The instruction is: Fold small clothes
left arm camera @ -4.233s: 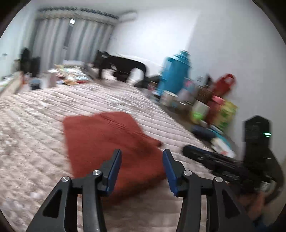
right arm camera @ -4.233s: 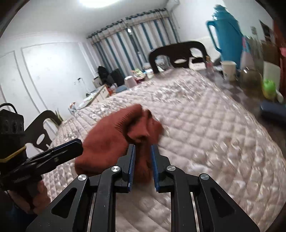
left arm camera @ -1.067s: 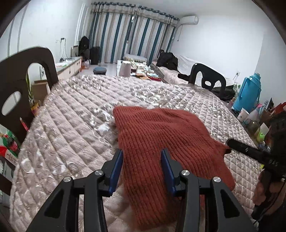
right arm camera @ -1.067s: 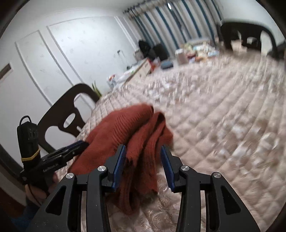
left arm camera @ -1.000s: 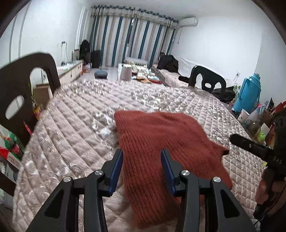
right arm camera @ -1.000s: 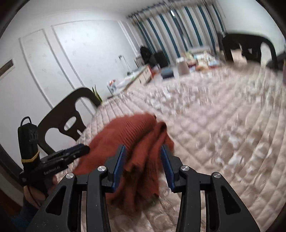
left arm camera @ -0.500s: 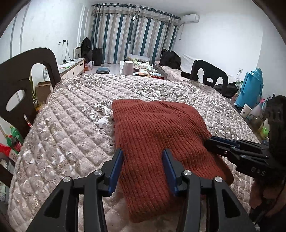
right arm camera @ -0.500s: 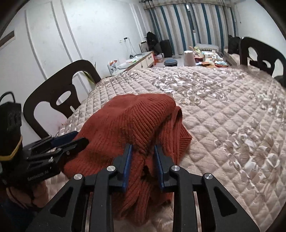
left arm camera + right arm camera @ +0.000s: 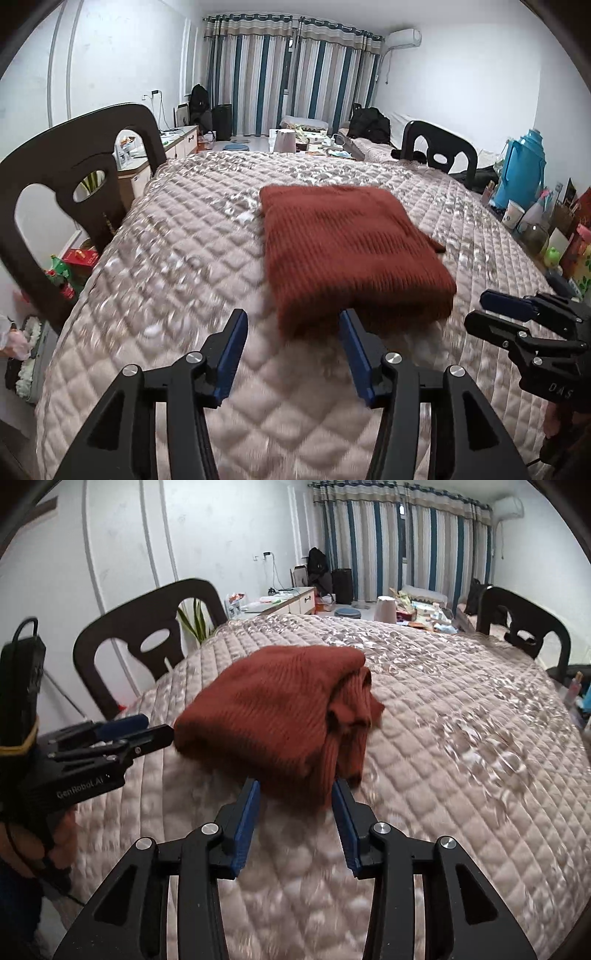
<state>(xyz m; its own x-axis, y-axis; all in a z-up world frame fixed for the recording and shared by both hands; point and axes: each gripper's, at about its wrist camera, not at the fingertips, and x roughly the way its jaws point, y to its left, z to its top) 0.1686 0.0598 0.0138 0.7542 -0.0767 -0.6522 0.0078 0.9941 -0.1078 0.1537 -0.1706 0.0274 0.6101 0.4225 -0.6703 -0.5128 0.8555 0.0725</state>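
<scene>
A: Report surface and garment.

B: I see the quilted table cover (image 9: 192,236) filling most of both views. The folded rust-red knit sweater (image 9: 351,251) lies on it, centre frame, loose layered edges at its right side in the right wrist view.

A: Tool states?

B: Left gripper (image 9: 291,345): jaws spread wide, holding nothing, just short of the sweater's near edge. Right gripper (image 9: 295,814): jaws apart, empty, at the near corner; contact cannot be determined.

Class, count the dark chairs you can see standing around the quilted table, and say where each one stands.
2. One chair stands at the table's left edge, near the camera. The other chair stands at the far right side, near the blue thermos. More may be hidden behind the cameras.
</scene>
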